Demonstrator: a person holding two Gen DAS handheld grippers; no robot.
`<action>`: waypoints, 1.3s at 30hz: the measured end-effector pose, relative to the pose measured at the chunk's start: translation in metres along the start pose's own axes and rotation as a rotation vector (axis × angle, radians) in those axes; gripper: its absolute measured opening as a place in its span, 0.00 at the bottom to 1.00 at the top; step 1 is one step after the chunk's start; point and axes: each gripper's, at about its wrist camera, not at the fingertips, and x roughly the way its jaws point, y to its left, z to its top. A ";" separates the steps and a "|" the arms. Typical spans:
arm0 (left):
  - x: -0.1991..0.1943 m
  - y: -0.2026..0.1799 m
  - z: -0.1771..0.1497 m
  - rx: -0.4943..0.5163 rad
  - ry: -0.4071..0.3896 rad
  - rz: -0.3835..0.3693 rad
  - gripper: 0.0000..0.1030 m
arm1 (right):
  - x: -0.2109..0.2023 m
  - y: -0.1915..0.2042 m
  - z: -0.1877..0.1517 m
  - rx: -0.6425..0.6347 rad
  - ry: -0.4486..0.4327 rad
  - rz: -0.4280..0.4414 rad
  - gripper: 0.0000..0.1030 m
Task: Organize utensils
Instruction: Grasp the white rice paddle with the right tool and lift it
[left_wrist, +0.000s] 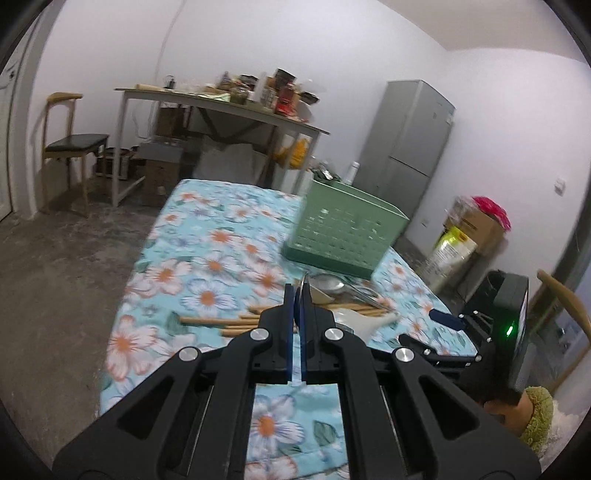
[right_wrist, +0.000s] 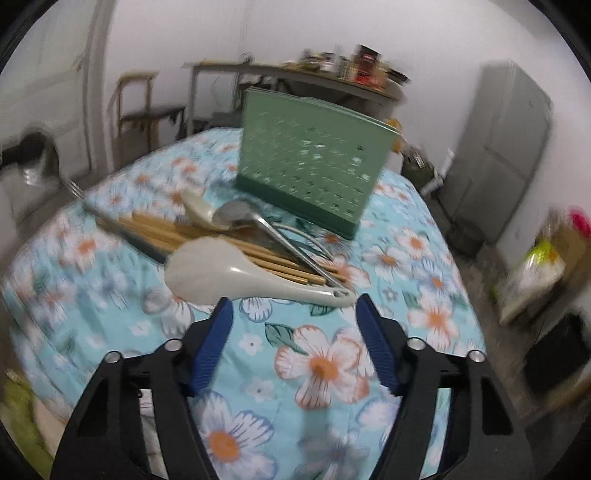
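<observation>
A metal fork juts out at the table's left edge, clamped in the left gripper, its blue pads pressed together. Centre-table lie bamboo chopsticks, a steel ladle and a white plastic rice paddle. Behind them a green perforated plastic holder stands. The right gripper, jaws apart and empty, hovers near the paddle's handle over the floral tablecloth.
</observation>
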 end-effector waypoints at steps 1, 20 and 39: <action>-0.001 0.003 0.000 -0.009 -0.004 0.002 0.01 | 0.005 0.006 0.001 -0.051 0.011 -0.020 0.55; 0.009 0.051 0.002 -0.104 -0.022 0.045 0.01 | 0.020 0.103 -0.003 -0.559 -0.054 -0.156 0.37; 0.010 0.058 0.005 -0.117 -0.021 0.087 0.02 | 0.019 0.107 0.023 -0.514 -0.162 -0.119 0.37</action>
